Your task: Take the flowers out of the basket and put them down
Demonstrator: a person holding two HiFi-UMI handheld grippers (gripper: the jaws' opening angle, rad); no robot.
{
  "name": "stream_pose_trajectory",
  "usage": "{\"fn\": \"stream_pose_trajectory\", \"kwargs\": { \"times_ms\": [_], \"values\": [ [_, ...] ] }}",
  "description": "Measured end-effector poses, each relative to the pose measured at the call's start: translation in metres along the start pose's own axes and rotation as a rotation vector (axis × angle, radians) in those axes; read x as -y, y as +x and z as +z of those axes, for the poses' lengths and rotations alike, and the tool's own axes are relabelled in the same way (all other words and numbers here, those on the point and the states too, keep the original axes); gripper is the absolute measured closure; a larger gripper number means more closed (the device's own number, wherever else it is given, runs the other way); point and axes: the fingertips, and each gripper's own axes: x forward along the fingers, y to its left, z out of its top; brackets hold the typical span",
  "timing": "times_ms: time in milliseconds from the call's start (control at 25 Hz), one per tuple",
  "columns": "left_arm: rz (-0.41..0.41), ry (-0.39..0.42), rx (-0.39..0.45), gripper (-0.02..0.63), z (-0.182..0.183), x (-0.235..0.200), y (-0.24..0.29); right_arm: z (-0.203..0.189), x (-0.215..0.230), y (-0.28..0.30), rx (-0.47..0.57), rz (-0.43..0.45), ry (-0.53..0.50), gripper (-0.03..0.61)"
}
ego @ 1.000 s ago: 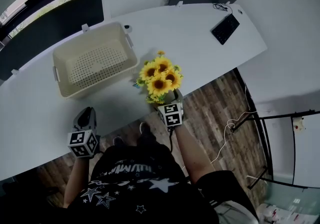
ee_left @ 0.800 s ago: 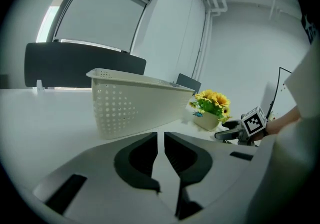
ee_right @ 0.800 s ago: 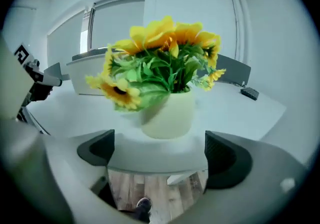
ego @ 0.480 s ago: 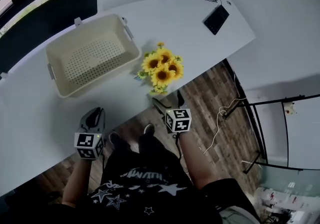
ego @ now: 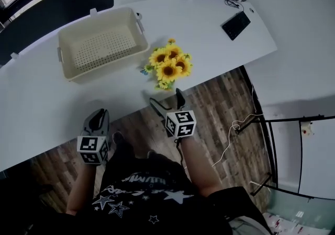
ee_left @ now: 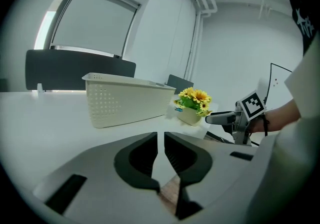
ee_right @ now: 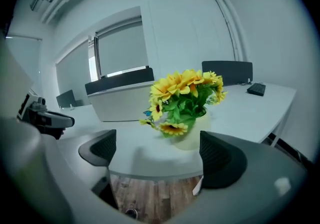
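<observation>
White bench [ego: 42,98]: potted yellow sunflowers [ego: 168,66] beside perforated cream basket [ego: 99,69]; right gripper [ego: 166,100], earlier at them, now withdrawn, wide open, empty; left gripper [ego: 98,115] nearly closed, empty.

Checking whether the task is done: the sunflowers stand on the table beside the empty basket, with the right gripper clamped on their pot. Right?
No: the right gripper is open and clear of the pot, as the right gripper view shows. The sunflowers do stand on the table beside the empty basket.
</observation>
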Motion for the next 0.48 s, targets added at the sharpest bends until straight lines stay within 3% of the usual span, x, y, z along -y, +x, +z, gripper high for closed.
{"fn": "stream_pose_trajectory", "kwargs": {
  "times_ms": [200,280,360,480],
  "values": [
    [0.051,-0.021,-0.001,0.566,-0.027,0.038,-0.021,-0.002,-0.024,-0.032,0.047,0.127,-0.013,0.144],
    [0.067,-0.026,0.019,0.566,-0.031,0.058,-0.031,-0.004,-0.027,-0.052,0.06,0.169,-0.032,0.242],
    [0.086,-0.039,0.042,0.566,-0.034,0.077,-0.045,-0.01,-0.027,-0.071,0.058,0.19,-0.041,0.396],
    [0.122,-0.047,0.071,0.566,-0.041,0.103,-0.067,-0.02,-0.03,-0.1,0.057,0.233,-0.046,0.53]
  ]
}}
